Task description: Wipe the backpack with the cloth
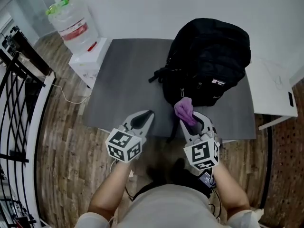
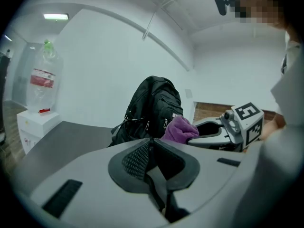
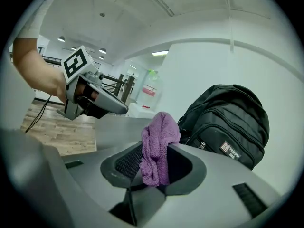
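Observation:
A black backpack [image 1: 209,61] stands on the right half of a dark grey table [image 1: 128,80]; it also shows in the left gripper view [image 2: 154,109] and the right gripper view [image 3: 228,122]. A purple cloth [image 1: 184,109] is pinched in my right gripper [image 1: 191,118], just short of the backpack's front lower edge. In the right gripper view the cloth [image 3: 156,148] stands bunched between the jaws. My left gripper [image 1: 147,115] hovers over the table's near edge, left of the backpack, its jaws closed with nothing between them [image 2: 152,148].
A water bottle [image 1: 71,23] sits on a white dispenser [image 1: 88,61] left of the table. A white table [image 1: 273,91] adjoins on the right. A black railing [image 1: 19,94] runs along the far left over wooden floor.

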`<state>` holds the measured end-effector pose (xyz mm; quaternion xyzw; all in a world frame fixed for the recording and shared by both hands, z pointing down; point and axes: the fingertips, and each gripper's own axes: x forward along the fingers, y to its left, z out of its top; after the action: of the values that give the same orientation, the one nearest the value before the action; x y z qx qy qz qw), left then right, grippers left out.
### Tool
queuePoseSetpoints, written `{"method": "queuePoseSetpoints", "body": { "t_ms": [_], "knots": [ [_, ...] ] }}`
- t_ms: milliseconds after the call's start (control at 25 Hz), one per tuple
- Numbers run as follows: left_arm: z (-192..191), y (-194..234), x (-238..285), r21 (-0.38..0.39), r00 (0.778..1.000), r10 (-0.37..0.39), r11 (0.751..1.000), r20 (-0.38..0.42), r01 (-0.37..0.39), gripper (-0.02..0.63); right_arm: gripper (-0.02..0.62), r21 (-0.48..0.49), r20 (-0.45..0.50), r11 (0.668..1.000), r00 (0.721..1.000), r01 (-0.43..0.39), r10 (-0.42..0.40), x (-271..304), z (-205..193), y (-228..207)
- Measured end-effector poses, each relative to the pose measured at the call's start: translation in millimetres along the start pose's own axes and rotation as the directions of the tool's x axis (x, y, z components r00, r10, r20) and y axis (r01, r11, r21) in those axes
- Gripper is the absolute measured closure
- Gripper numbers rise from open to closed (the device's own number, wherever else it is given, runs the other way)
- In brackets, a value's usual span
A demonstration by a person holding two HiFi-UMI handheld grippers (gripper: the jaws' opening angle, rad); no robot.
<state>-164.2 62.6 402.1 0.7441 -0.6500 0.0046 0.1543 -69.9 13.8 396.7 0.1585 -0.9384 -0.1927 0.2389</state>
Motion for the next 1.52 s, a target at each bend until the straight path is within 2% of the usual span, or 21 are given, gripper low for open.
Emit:
{"method": "queuePoseSetpoints", "body": {
  "t_ms": [160, 320, 600, 880, 960, 1040, 1120, 1240, 1400, 1520],
  "knots": [
    [10, 15, 25, -0.094, 0.998, -0.050, 0.994, 0.037, 0.053, 0.598, 0.454, 0.000, 0.003, 0.999, 0.999, 0.040, -0.040, 6, 10, -9],
    [22, 28, 53, -0.123, 0.997, -0.059, 0.990, 0.048, 0.065, 0.597, 0.454, -0.001, 0.023, 0.998, 0.998, 0.059, -0.059, 21, 15, -25],
    [39, 53, 99, -0.178, 0.998, -0.052, 0.982, 0.023, 0.055, 0.460, 0.454, 0.020, 0.070, 0.998, 0.996, 0.062, -0.064, 46, 26, -51],
    [35, 68, 154, -0.241, 0.991, -0.122, 0.964, -0.047, 0.107, 0.403, 0.454, 0.017, 0.053, 0.996, 0.994, 0.091, -0.092, 57, 31, -59],
    [30, 72, 171, -0.313, 0.984, -0.166, 0.940, -0.061, 0.139, 0.399, 0.454, 0.016, 0.038, 0.994, 0.993, 0.108, -0.109, 59, 32, -59],
    [23, 76, 185, -0.400, 0.974, -0.217, 0.900, -0.071, 0.172, 0.396, 0.454, 0.026, 0.010, 0.991, 0.991, 0.135, -0.135, 63, 32, -59],
    [20, 81, 194, -0.452, 0.962, -0.260, 0.870, -0.079, 0.198, 0.394, 0.454, 0.047, -0.020, 0.985, 0.986, 0.165, -0.165, 69, 32, -60],
    [27, 86, 199, -0.495, 0.941, -0.332, 0.828, -0.057, 0.262, 0.394, 0.454, 0.071, -0.067, 0.974, 0.975, 0.217, -0.212, 76, 34, -58],
    [48, 89, 206, -0.513, 0.893, -0.449, 0.772, -0.022, 0.376, 0.394, 0.454, 0.085, -0.123, 0.954, 0.953, 0.289, -0.278, 87, 39, -59],
    [50, 90, 221, -0.527, 0.868, -0.494, 0.749, -0.041, 0.401, 0.396, 0.454, 0.098, -0.158, 0.938, 0.936, 0.333, -0.315, 93, 41, -58]
  ]
}}
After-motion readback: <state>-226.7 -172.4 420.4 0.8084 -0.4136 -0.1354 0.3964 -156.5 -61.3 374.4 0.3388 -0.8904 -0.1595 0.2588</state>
